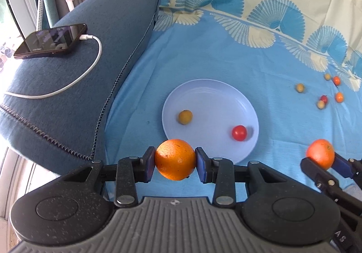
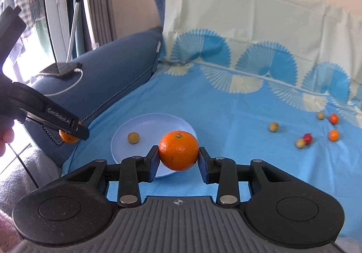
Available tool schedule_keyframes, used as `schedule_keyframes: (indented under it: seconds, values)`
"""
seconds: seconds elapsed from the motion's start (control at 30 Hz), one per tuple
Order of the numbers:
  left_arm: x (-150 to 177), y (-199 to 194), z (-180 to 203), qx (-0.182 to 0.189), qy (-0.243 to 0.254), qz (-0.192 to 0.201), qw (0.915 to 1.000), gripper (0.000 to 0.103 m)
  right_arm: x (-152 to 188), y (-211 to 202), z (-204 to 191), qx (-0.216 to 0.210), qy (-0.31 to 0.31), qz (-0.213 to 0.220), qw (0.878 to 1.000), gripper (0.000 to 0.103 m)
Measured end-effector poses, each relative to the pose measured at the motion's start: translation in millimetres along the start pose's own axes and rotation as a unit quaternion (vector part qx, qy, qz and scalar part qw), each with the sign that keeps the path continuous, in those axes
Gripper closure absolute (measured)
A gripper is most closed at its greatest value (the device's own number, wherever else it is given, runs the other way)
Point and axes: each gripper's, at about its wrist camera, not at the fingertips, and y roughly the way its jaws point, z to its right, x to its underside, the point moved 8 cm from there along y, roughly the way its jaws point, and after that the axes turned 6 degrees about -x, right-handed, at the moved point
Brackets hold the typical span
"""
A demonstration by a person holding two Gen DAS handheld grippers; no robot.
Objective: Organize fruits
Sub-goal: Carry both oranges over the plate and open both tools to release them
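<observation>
Left wrist view shows the left gripper clamped on an orange, pads pressing both flanks, held just short of the near rim of the pale blue plate. Right wrist view shows the right gripper likewise closed on a second orange, held over the plate's near right edge.

Step in hand, by judgement: both oranges are being carried to the plate for deposit. The next move calls for bringing each orange over a bare part of the plate, lowering it close to the surface, then parting the jaws gently; round fruit released from height would likely roll off or knock the fruit already there.

Count:
- Oranges in grippers: two.
- On the plate: two, a yellow-green fruit left of centre and a red cherry tomato toward the right rim.
- On the blue sheet well right of the plate: six small fruits, namely three yellow-green, two small orange, one red.

A phone on charge lies on the cushion left of the plate.
</observation>
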Motion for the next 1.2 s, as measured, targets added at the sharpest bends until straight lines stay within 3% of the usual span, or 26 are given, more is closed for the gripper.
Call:
schedule_keyframes:
  seconds: [0.83, 0.9, 0.93, 0.97, 1.07, 1.2]
  values:
    - [-35.0, 133.3, 7.5, -0.048, 0.041, -0.058, 0.9963, 0.061, 13.8, 150.6, -14.4, -0.026, -0.035, -0.115, 0.992, 0.065]
    - [-39.7, 134.8, 7.7, -0.045, 0.046, -0.049, 0.9967, 0.041, 12.5, 156.2, -14.2, -0.025, -0.036, -0.114, 0.993, 0.064]
    - [-42.5, 133.5, 7.3, -0.044, 0.048, -0.043, 0.9970, 0.013, 10.9, 158.6, -13.4, -0.026, -0.035, -0.112, 0.993, 0.064]
    - [-45.9, 130.3, 6.0, -0.048, 0.047, -0.032, 0.9972, 0.001, 8.0, 159.9, -12.8, -0.025, -0.034, -0.110, 0.993, 0.058]
    - [-52.4, 115.0, 4.7, -0.052, 0.051, 0.001, 0.9973, 0.000, -1.9, 154.2, -8.8, -0.019, -0.031, -0.094, 0.995, 0.024]
    - [-42.3, 94.1, 1.3, -0.056, 0.052, -0.004, 0.9970, 0.000, -7.8, 132.2, -6.1, -0.003, -0.031, -0.088, 0.996, 0.009]
